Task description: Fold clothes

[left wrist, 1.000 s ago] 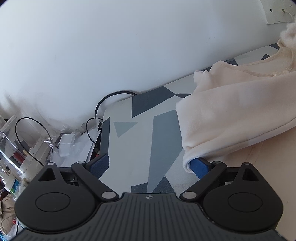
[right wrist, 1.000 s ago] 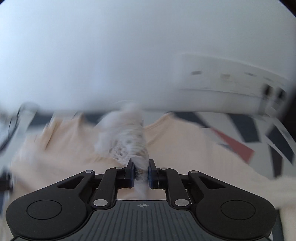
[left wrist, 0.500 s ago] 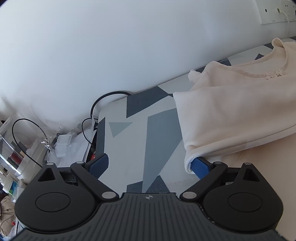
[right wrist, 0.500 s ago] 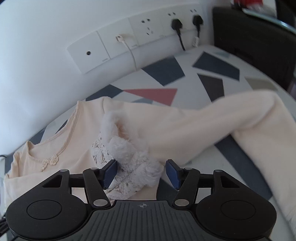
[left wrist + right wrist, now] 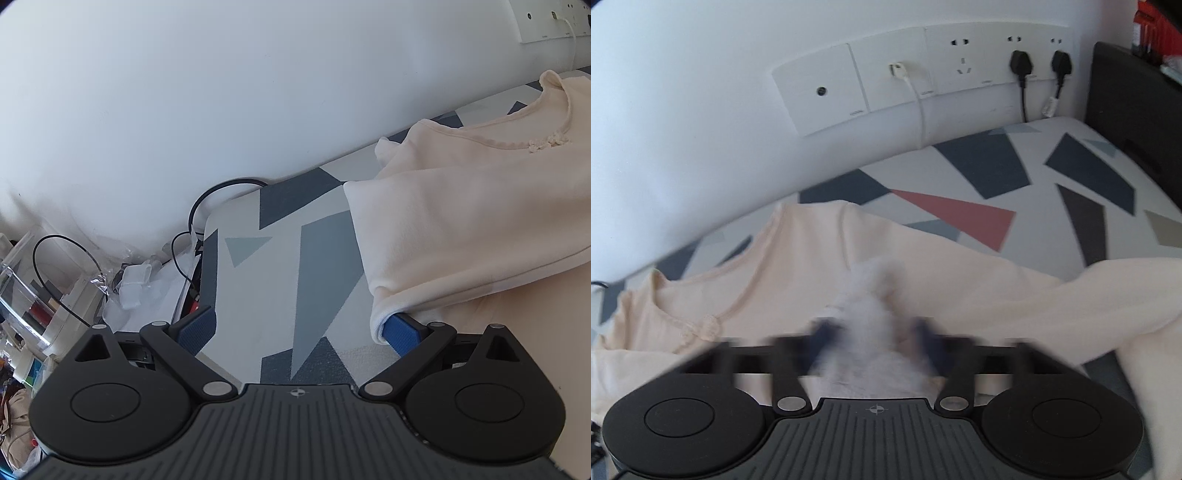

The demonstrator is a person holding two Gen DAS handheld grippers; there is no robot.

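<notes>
Right gripper (image 5: 873,341) closing on fluffy white cuff (image 5: 875,295); left gripper (image 5: 299,326) spread wide beside cream top (image 5: 461,221); lift slowly, keeping sleeve flat.

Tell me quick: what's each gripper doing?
Left gripper: open, holding nothing; one finger under the cream top.
Right gripper: jaws closing on the fluffy white cuff.

Right claw (image 5: 875,343) fingers smeared by blur — fluffy cuff (image 5: 875,295) too; sweater (image 5: 480,206) cut off at right edge.
</notes>
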